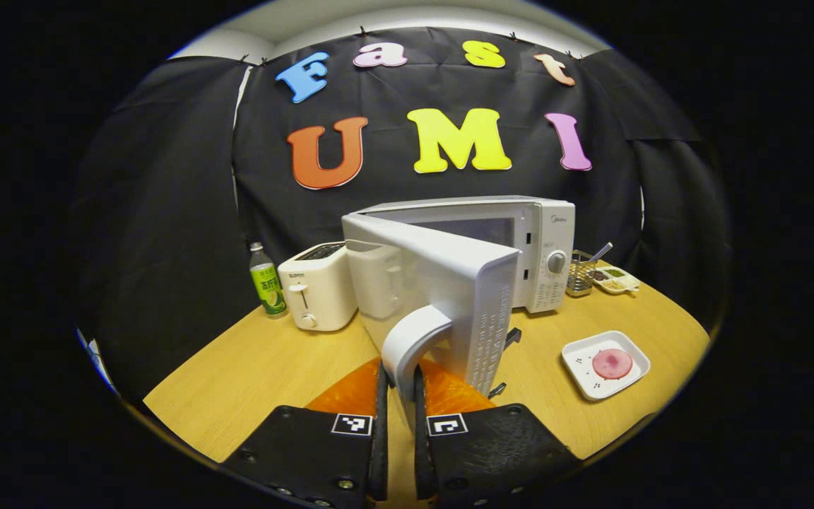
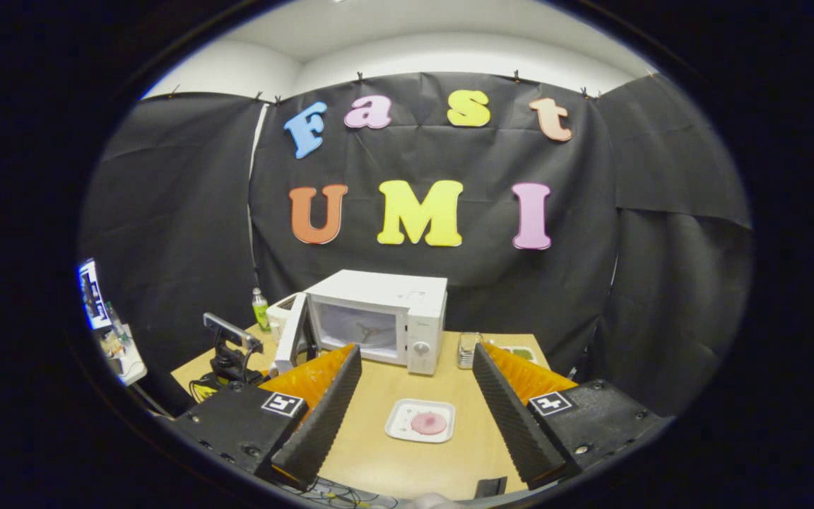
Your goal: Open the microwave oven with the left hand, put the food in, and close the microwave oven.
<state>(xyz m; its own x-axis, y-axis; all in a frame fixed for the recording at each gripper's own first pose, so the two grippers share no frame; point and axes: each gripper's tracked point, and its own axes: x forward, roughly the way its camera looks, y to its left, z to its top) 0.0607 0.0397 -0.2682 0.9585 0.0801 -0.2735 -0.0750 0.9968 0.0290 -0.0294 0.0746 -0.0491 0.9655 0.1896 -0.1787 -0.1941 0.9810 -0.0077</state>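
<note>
While door ajar, white microwave cavity exposed.

a: the microwave oven stands at the back of the tabletop, near the booth wall, its door swung open toward the front left.

b: and to its left?

a: a toaster sits just beside it, with a bottle farther left. in the right gripper view, a camera stand sits at the tabletop's left edge, before the door.

b: and to the right?

a: a wire basket is beside the oven's right side, a small tray just right of it. the plate with the food on it lies well in front of the oven, right of the open door.
</note>
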